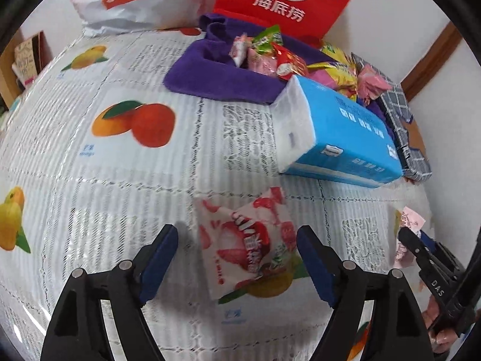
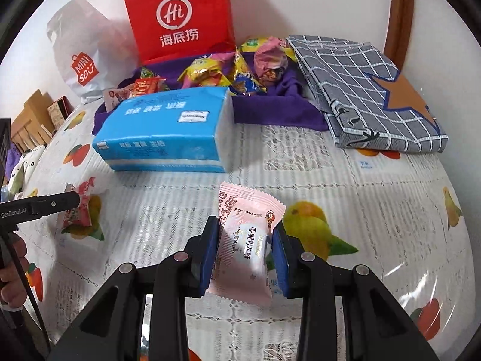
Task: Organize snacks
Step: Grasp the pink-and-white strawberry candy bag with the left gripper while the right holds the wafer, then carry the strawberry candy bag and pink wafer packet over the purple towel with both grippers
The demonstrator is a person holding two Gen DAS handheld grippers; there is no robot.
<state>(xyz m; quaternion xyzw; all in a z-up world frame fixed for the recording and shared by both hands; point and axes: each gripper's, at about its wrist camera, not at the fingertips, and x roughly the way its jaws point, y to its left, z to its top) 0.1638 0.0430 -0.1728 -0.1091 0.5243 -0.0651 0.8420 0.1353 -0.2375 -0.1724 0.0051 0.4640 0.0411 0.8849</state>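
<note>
A strawberry-print snack packet (image 1: 249,240) lies on the fruit-print tablecloth between the wide-apart fingers of my left gripper (image 1: 237,258), which is open around it. It also shows in the right wrist view (image 2: 79,210). My right gripper (image 2: 245,255) is shut on a pale pink snack packet (image 2: 246,246), held just above the cloth; that packet shows at the right edge of the left wrist view (image 1: 410,228). A purple cloth (image 2: 270,111) at the back holds a pile of several wrapped snacks (image 2: 228,69).
A blue tissue pack (image 2: 168,129) lies in front of the purple cloth. A grey checked cloth (image 2: 369,90) lies at the back right. A red paper bag (image 2: 180,15) and a white Miniso bag (image 2: 81,51) stand against the wall.
</note>
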